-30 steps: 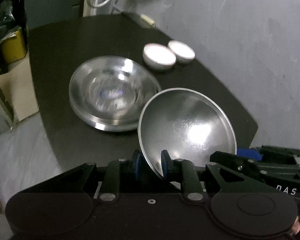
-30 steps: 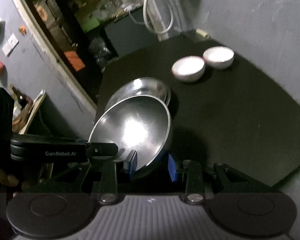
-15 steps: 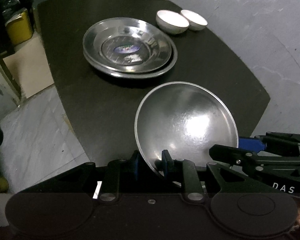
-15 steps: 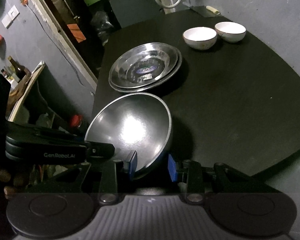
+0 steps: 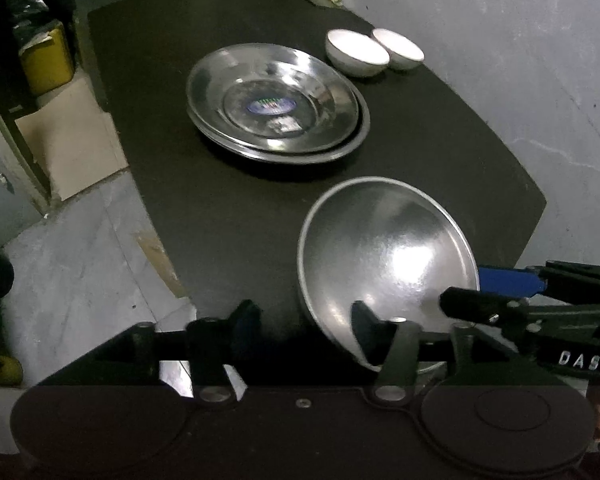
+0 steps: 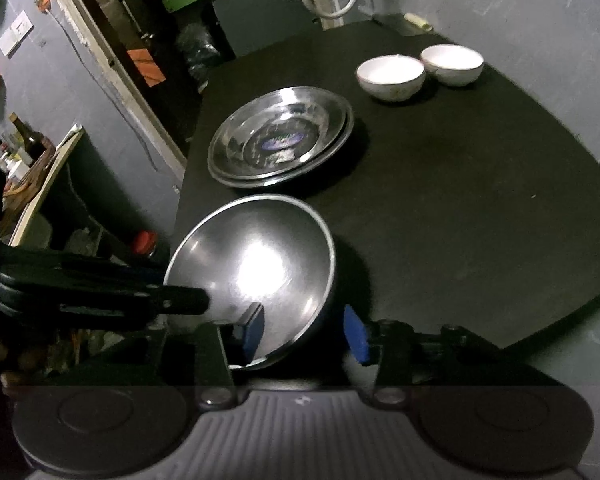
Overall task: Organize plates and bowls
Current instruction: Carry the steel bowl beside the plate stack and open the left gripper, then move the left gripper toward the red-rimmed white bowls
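Observation:
A steel bowl (image 5: pixel 388 264) (image 6: pixel 256 264) sits tilted at the near edge of the black table (image 5: pixel 220 208) (image 6: pixel 460 200). My left gripper (image 5: pixel 304 324) straddles its near-left rim; the jaws are opening and the pads stand off the metal. My right gripper (image 6: pixel 305 334) straddles the opposite rim, one blue pad inside and one outside, also opening with a gap to the wall. Beyond the bowl lie stacked steel plates (image 5: pixel 276 100) (image 6: pixel 280 140). Two white bowls (image 5: pixel 356 52) (image 6: pixel 390 72) stand side by side at the far right.
A grey wall runs close along the table's right side. Left of the table the floor drops away, with a yellow container (image 5: pixel 46 60) and cardboard. A side shelf with bottles (image 6: pixel 32 140) and a red-capped jar (image 6: pixel 142 240) stand beside the table's left edge.
Both grippers' jaws have spread apart off the steel bowl's rim. The bowl has come down and nearer the table's front edge, away from the stacked plates.

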A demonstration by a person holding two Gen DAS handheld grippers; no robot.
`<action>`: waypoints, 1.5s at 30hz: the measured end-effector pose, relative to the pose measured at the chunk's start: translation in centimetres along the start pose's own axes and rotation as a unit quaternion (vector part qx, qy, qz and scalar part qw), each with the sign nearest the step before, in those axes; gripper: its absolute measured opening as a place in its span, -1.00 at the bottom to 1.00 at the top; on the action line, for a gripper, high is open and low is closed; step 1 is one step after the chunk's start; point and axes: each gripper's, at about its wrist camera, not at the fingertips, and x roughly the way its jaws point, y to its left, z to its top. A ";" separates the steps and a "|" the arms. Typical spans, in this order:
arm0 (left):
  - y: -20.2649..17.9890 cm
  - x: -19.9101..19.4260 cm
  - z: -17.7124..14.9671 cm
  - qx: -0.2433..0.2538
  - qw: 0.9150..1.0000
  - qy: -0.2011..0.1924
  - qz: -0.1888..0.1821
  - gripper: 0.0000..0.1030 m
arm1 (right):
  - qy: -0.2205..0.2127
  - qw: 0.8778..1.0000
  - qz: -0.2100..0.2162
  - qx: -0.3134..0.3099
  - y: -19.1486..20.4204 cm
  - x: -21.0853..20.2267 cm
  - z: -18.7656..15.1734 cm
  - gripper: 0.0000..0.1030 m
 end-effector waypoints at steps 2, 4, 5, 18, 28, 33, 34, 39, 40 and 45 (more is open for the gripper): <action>0.5 -1.0 0.1 -0.002 1.000 -0.014 -0.001 0.41 | -0.013 1.000 -0.006 0.001 -0.1 -0.8 0.1 0.26; 0.9 -2.1 0.2 -0.005 0.999 -0.035 0.001 0.64 | -0.030 0.999 -0.013 -0.001 -0.1 -1.7 0.3 0.59; 1.0 -2.8 0.2 -0.007 0.999 -0.050 0.001 0.77 | -0.039 0.999 -0.018 -0.002 0.0 -2.2 0.4 0.68; 1.3 -6.4 1.8 -0.059 0.978 -0.197 -0.032 0.98 | -0.085 0.993 -0.080 -0.021 0.2 -5.3 2.0 1.00; -0.8 -5.4 4.7 -0.075 0.969 -0.231 -0.053 0.98 | -0.092 0.990 -0.103 -0.027 -1.6 -5.6 3.4 1.00; -1.5 -3.6 7.3 -0.082 0.972 -0.219 -0.026 0.99 | -0.084 0.992 -0.095 -0.010 -4.3 -4.7 4.2 1.00; -1.8 -3.1 8.1 -0.082 0.973 -0.216 -0.019 0.99 | -0.085 0.992 -0.093 -0.006 -5.2 -4.3 4.6 1.00; -3.0 -0.5 12.8 -0.088 0.974 -0.204 0.030 0.99 | -0.099 0.993 -0.070 0.016 -9.6 -1.8 7.6 1.00; -3.3 0.3 14.2 -0.093 0.975 -0.197 0.053 0.99 | -0.102 0.992 -0.063 0.021 -10.5 -1.1 8.4 1.00; -3.8 4.0 20.4 -0.118 0.969 -0.178 0.120 0.98 | -0.107 0.993 -0.024 0.038 -14.6 3.0 12.6 1.00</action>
